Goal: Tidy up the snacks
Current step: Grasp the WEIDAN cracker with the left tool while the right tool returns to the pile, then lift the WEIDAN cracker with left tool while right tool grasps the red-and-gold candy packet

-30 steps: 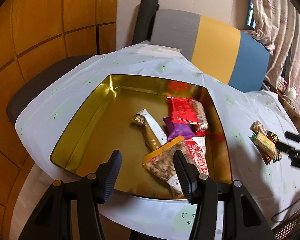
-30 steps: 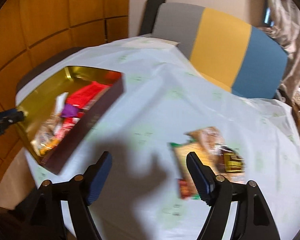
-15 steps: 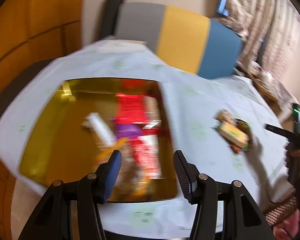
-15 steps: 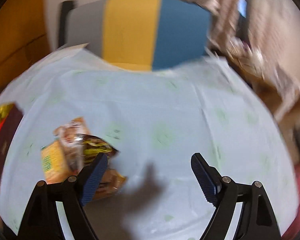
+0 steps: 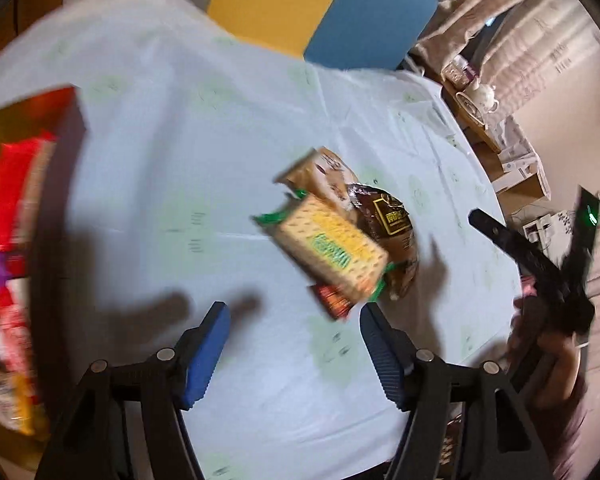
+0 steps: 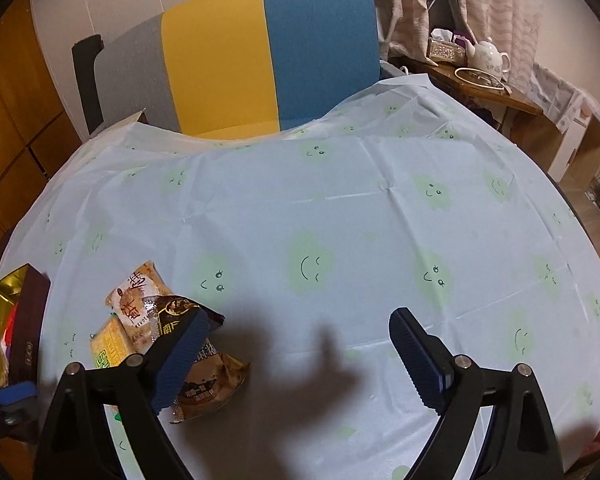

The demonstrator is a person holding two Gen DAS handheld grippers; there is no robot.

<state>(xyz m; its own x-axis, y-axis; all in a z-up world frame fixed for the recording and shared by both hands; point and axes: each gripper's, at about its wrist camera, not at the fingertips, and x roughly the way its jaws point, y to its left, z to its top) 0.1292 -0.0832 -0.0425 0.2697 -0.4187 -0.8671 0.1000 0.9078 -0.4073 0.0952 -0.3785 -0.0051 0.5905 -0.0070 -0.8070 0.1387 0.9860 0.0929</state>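
A small pile of snack packets lies on the pale tablecloth: a yellow cracker pack point(image 5: 332, 246) on top, a brown packet point(image 5: 388, 220) and an orange-brown packet point(image 5: 320, 172). My left gripper point(image 5: 294, 354) is open and empty, just short of the pile. The gold tin point(image 5: 66, 120) with red and purple snacks sits at the far left. In the right wrist view the pile point(image 6: 140, 304) lies at the lower left, beside my open, empty right gripper point(image 6: 296, 356). The right gripper also shows in the left wrist view point(image 5: 540, 256).
A grey, yellow and blue chair back point(image 6: 260, 52) stands behind the table. A side table with a white teapot point(image 6: 488, 56) is at the back right. The tin's dark outer wall point(image 6: 30, 320) is at the left edge.
My left gripper has swung right, from over the tin to the snack pile. My right gripper has swung right too, so the pile now sits at its lower left.
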